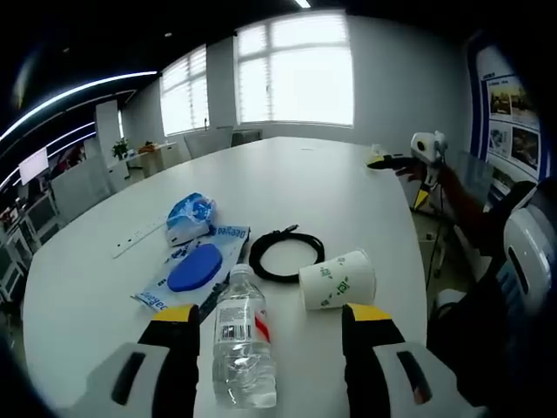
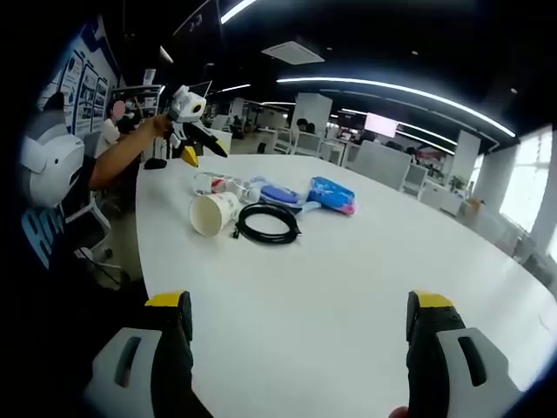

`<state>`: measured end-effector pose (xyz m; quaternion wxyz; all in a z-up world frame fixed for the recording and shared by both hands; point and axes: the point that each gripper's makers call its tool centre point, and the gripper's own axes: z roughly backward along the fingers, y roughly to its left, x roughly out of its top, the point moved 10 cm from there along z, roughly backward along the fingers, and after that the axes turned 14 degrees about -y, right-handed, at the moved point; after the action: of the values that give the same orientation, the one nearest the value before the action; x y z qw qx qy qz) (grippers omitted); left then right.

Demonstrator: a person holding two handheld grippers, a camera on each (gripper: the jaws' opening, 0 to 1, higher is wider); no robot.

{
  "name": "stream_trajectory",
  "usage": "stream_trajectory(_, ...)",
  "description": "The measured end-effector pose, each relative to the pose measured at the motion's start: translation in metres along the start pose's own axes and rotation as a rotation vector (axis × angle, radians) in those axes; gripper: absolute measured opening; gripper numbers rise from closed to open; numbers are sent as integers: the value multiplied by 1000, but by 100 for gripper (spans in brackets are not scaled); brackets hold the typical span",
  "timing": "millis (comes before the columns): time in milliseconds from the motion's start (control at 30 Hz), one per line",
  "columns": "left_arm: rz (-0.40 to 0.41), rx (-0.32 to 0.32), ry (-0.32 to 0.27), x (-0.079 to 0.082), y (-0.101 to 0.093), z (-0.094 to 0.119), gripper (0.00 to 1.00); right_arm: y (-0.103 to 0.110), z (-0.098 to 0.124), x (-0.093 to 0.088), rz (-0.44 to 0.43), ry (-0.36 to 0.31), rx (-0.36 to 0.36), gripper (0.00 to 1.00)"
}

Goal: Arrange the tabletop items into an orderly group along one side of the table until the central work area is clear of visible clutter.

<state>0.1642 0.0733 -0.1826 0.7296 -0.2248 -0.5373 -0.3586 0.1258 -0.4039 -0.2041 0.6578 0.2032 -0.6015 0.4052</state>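
A clear water bottle (image 1: 242,344) with a red-and-white label lies on its side on the white table (image 1: 348,200), in line with the gap of my open left gripper (image 1: 271,315), untouched by either jaw. Just beyond lie a tipped paper cup (image 1: 338,279), a coiled black cable (image 1: 285,252), a flat blue packet (image 1: 196,266) and a blue tissue pack (image 1: 190,213). My right gripper (image 2: 299,305) stands open over bare table, well short of the same cluster: cup (image 2: 213,212), cable (image 2: 268,222), bottle (image 2: 222,184), packet (image 2: 280,193), tissue pack (image 2: 331,193). The left gripper (image 2: 187,117) hovers above the cluster.
A white strip (image 1: 139,237) lies left of the tissue pack. A hand holds the right gripper (image 1: 426,150) past the table's right edge. Chairs (image 1: 78,187) line the far side, and a person's sleeve (image 2: 122,152) reaches in at the left.
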Motion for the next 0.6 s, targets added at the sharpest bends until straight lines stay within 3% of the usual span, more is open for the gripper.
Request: stream_trajectory(600, 19, 4, 17, 3, 14, -26, 64, 1, 6, 0, -1, -1, -10, 100)
